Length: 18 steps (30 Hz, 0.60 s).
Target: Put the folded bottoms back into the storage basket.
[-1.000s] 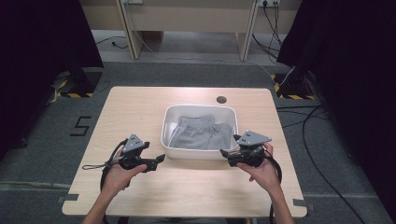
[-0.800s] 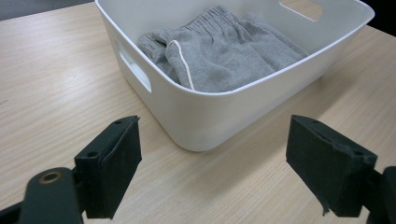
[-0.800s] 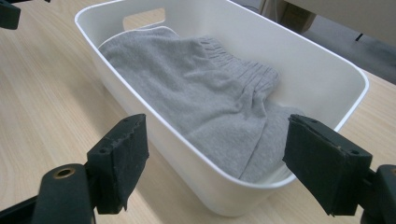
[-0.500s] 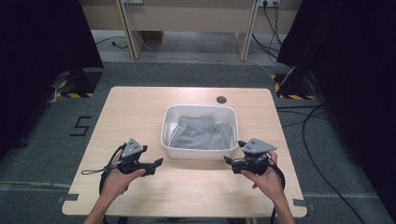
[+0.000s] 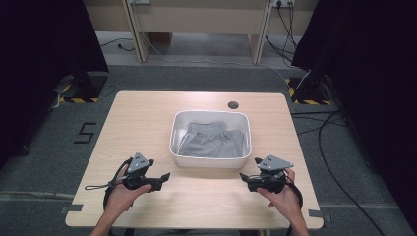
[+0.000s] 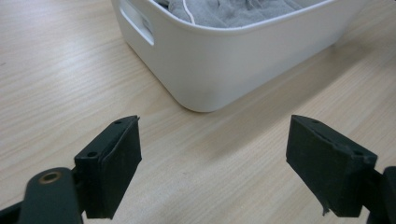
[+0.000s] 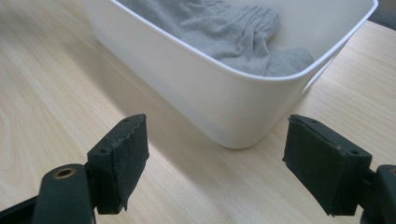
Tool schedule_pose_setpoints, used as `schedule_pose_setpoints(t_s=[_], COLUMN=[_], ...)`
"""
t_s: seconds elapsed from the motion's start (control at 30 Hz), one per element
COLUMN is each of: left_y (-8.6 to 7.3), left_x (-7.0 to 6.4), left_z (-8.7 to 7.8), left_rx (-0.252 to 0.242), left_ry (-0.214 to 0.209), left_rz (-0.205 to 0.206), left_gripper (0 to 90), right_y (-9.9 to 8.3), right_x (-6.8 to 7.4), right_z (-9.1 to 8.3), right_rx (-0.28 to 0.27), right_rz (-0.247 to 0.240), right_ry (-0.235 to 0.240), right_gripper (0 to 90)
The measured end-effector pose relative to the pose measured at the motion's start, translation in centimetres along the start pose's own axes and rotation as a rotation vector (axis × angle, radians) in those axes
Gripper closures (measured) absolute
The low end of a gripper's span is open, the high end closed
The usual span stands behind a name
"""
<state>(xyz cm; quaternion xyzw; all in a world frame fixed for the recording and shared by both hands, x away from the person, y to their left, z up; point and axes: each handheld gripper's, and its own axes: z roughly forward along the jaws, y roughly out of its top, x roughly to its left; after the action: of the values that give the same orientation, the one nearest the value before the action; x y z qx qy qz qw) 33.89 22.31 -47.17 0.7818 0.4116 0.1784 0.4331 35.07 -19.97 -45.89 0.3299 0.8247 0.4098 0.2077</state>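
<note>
Two grippers are resting low over the wooden table [image 5: 147, 118], each with jaws spread wide and holding nothing. Left gripper [image 5: 164, 176] is sitting near the white tub's [image 5: 209, 160] front left corner. Grey garment [image 5: 212, 142] is lying inside that tub. Right gripper [image 5: 243, 177] is sitting near its front right corner.

White rectangular tub [image 5: 210, 160], rounded corners, upright near the table [image 5: 147, 118] centre. Grey garment [image 5: 212, 141], crumpled, elastic waistband gathered, lies wholly inside the tub, below its rim.
</note>
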Motion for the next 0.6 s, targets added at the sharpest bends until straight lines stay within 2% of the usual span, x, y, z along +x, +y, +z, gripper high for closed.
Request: schedule_pose_setpoints(t_s=[0.6], left_y=[-3.3], left_x=[0.4], left_z=[0.2], left_rx=[0.04], left_ry=[-0.005], left_rz=[-0.015], left_gripper=[17.2], right_y=[-3.1], right_x=[1.0], right_z=[0.9], right_rx=[0.073], right_rz=[0.028], right_ry=[0.006], right_gripper=[22.7])
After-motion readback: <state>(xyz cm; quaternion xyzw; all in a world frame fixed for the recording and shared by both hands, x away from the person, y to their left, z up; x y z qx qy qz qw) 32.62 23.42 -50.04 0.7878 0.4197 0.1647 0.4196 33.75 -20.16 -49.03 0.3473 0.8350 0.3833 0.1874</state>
